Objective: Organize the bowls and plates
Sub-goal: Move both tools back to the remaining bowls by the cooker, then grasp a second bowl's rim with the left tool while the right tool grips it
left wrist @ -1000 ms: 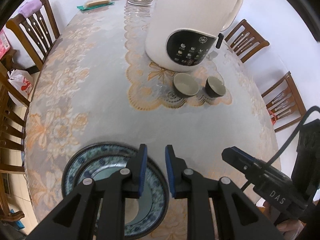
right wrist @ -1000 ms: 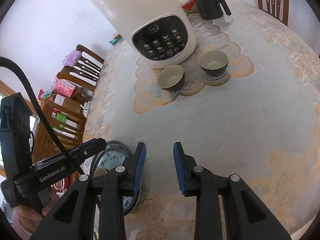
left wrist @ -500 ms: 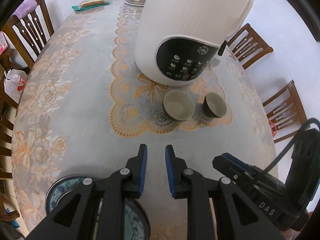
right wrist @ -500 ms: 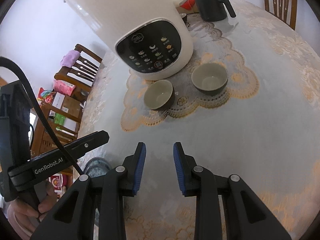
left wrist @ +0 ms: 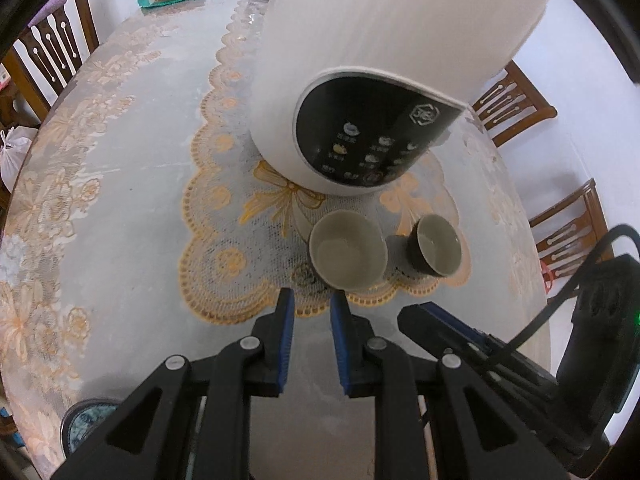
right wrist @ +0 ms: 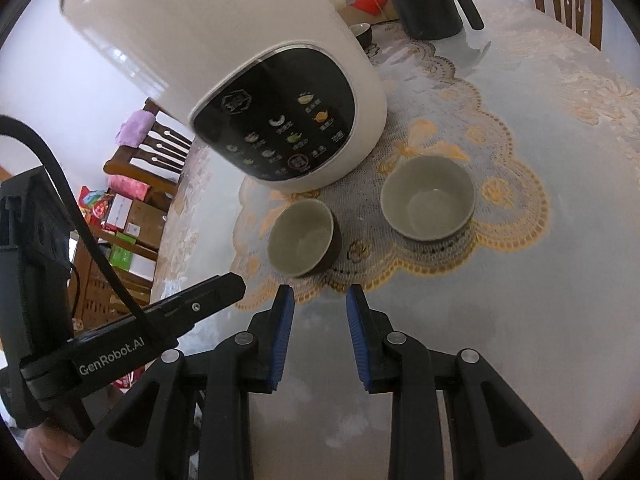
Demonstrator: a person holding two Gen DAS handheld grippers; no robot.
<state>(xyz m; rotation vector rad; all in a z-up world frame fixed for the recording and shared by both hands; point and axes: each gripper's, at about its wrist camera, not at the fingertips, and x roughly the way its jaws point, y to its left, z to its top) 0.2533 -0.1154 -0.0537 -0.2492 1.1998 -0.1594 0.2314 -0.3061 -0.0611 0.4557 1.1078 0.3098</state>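
Worktop (left wrist: 120,184), oval, under a lace cloth. A tall white appliance (left wrist: 384,72) stands on the scalloped doily (left wrist: 224,248) at its centre, control panel facing you.

Two bowls sit side by side on the doily's near edge, just in front of the appliance, not touching each other. In the left wrist view the left-hand bowl (left wrist: 348,256) lies just ahead of your left tool (left wrist: 312,336) and slightly right of its line; the right-hand bowl (left wrist: 436,246) is further right. In the right wrist view the left-hand bowl (right wrist: 302,238) sits just ahead and slightly left of your right tool (right wrist: 320,338); the right-hand bowl (right wrist: 428,198) is ahead and to the right.

Both bowls upright and round: no long axis, so any rim approach serves.

Judgement: each tool is nearer its own-side bowl.

Patterned plate (left wrist: 84,426): only its edge shows, bottom left, behind the left tool.

Both tools: jaws narrowly apart, nothing between them, right gap a little wider.
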